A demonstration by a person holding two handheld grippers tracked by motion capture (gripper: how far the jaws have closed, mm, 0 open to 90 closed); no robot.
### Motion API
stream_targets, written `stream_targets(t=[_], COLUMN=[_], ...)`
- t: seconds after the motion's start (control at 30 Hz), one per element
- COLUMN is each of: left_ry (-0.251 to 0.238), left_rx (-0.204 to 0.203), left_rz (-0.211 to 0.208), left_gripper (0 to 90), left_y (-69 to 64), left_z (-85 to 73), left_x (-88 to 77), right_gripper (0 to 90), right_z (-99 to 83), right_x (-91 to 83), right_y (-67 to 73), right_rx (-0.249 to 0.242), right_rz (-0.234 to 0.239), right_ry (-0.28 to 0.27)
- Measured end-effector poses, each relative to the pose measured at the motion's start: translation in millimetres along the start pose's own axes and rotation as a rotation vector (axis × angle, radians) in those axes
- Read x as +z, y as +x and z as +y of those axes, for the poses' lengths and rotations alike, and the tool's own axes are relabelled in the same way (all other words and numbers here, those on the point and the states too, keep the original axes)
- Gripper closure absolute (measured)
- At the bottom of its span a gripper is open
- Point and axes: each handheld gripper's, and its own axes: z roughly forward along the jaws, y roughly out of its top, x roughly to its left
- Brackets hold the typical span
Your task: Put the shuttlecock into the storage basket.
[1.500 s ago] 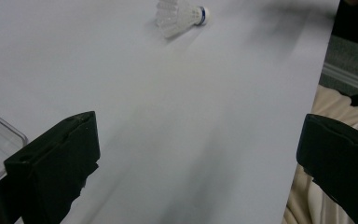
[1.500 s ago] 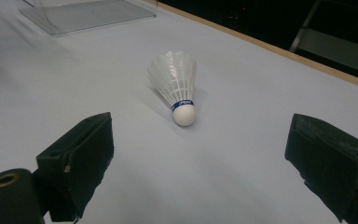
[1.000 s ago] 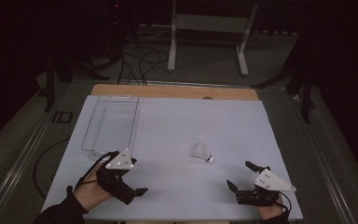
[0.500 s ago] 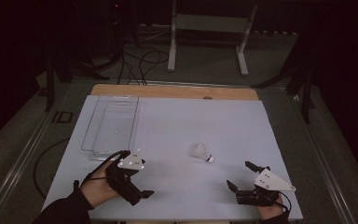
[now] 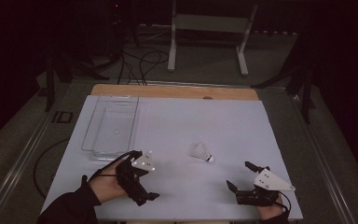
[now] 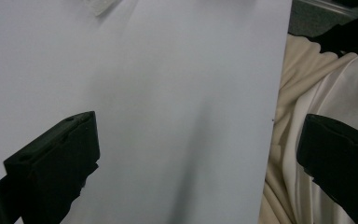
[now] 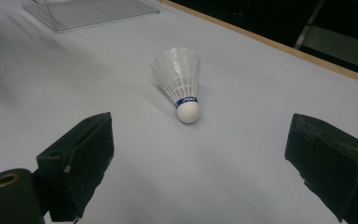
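The shuttlecock (image 5: 201,152) lies on its side mid-table on the white sheet (image 5: 205,121), cork pointing toward the right gripper (image 5: 248,178), which sits at its 5 o'clock, jaws spread wide and empty. The left gripper (image 5: 142,181), at 8 o'clock and also spread, has slid inward from a second ago, rolling over; the right one hasn't budged.

A white shuttlecock (image 5: 201,152) lies on its side near the middle of the white table (image 5: 223,121), cork pointing near-right. A clear plastic tray (image 5: 112,125) sits at the far left. Beyond the far edge, a grey stand (image 5: 209,32) and cables (image 5: 140,58) occupy the floor.
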Motion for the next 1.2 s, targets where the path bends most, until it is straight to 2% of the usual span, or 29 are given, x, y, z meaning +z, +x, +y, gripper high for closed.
stream_targets(t=[0.13, 0.27, 0.4, 0.6, 0.77, 0.9, 1.2], left_ry=[-0.001, 0.019, 0.050, 0.090, 0.130, 0.133, 0.157], left_rx=[-0.004, 0.011, 0.030, 0.047, 0.090, 0.084, 0.090], left_rz=[-0.021, -0.029, -0.058, -0.066, -0.092, -0.147, -0.153], left_gripper=[0.0, 0.0, 0.0, 0.0, 0.0, 0.0, 0.0], left_y=[0.6, -0.6, -1.4, 1.0, 1.2, 6.1, 15.4], left_z=[1.2, 3.0, 4.6, 9.6, 14.9, 19.7, 33.9], left_x=[2.7, 5.3, 9.1, 13.4, 21.9, 26.9, 33.6], right_gripper=[7.9, 8.0, 8.0, 8.0, 8.0, 8.0, 8.0], right_z=[-0.1, 0.1, 0.4, 0.9, 0.7, 0.8, 0.4], right_x=[0.1, -0.1, -0.6, -1.5, -0.9, -1.0, -0.9], right_y=[0.2, 0.3, 0.4, 1.0, 0.9, 1.1, 0.7], right_rx=[-0.001, -0.002, -0.007, -0.007, -0.007, -0.006, -0.008], right_rz=[0.002, 0.000, 0.001, 0.000, 0.003, 0.004, 0.007], right_ry=[0.003, 0.002, 0.003, 0.002, 0.004, 0.004, 0.006])
